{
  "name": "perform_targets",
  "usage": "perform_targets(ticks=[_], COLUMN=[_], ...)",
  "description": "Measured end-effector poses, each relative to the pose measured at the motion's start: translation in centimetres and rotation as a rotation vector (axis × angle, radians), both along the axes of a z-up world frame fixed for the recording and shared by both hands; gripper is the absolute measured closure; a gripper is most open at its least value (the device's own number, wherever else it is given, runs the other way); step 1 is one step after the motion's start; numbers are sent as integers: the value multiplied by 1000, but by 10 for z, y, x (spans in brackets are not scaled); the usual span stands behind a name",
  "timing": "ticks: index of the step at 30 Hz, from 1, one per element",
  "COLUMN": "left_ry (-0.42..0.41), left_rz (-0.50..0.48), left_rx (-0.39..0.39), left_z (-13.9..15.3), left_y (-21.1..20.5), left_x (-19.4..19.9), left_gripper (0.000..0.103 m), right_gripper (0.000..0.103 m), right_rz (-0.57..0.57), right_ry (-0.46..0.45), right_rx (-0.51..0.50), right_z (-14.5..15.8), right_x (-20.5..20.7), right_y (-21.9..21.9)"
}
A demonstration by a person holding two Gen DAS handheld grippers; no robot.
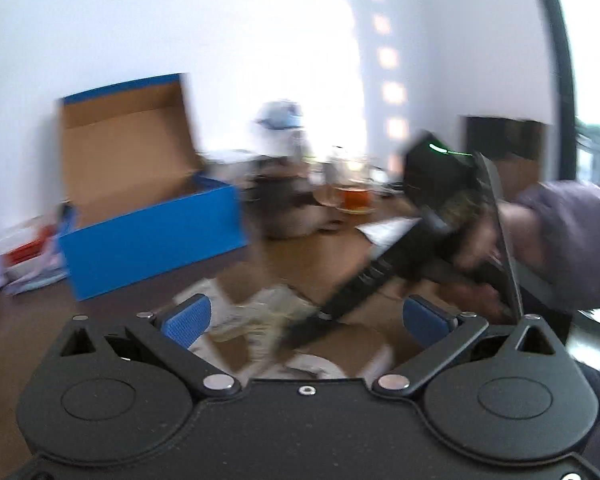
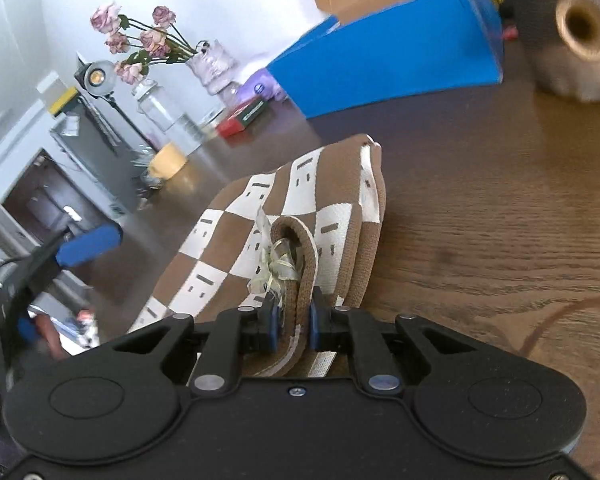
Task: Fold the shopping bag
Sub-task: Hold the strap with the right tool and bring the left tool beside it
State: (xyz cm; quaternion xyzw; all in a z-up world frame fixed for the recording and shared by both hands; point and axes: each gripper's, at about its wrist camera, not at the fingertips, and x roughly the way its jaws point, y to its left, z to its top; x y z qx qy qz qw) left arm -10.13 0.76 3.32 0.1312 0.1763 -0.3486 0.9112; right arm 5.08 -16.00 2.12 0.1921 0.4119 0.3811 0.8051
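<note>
- Checkered fabric of the shopping bag (image 2: 284, 216), brown and white, lies folded over on the wooden tabletop (image 2: 480, 216), with its brown handle (image 2: 300, 264) looped on top and a small pale ribbon tied beside the loop.
- Right gripper (image 2: 293, 326) has its jaws drawn narrow, clamped on the handle strap where it runs down toward the camera; the blue pads press it from both sides.
- Left gripper (image 1: 306, 314) holds its jaws wide apart, nothing between the blue pads; below them, the bag (image 1: 260, 320) shows as a blurred pale and brown patch.
- In the left wrist view, the right gripper (image 1: 332, 312) reaches in from the right, its tip down at the bag, gripped by a hand (image 1: 496, 240) in a purple sleeve.
- Blue box (image 1: 148, 236) with an open cardboard lid stands farther back on the tabletop, well apart from the bag.
- Glass mug (image 1: 354, 198) of amber liquid sits beyond it to the right.
- Vase of dried pink roses (image 2: 212, 64) and a red packet (image 2: 242, 118) sit near the box in the right wrist view.
- Left wrist view is heavily blurred.
</note>
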Motion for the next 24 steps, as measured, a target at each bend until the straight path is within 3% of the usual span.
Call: perform_targets(ticks=[3,5,7,9,10,13,18,20,24], left_ry=[99,144,189,170,162,179,170,163,167], left_rz=[-128,-156,-177,-207,-225,-243,-252,-251,-256], left_rx=[57,29,-15,-45,-42,43,93,112,108], left_z=[-15,-27,-28,-27,-27,-37,-41,-43,-44], left_y=[-11,-11,-9,-6,-7,-18,-24,-25,-25], left_x=[18,35,44,40,38,37,32,29,29], left_gripper=[0,4,18,20,26,29,29,29,28], right_gripper=[91,91,91,90,90,90,74,61,60], right_rz=[6,6,15,41,59,92,130,136,52], right_ry=[30,36,33,19,18,27,-35,-52,-68], right_rx=[57,62,54,46,53,85,70,80,96], right_z=[-7,-8,-6,-5,-6,-10,-2,4,11], right_x=[3,3,4,3,4,9,4,3,11], right_y=[-7,-7,-6,-4,-4,-7,-10,-14,-16])
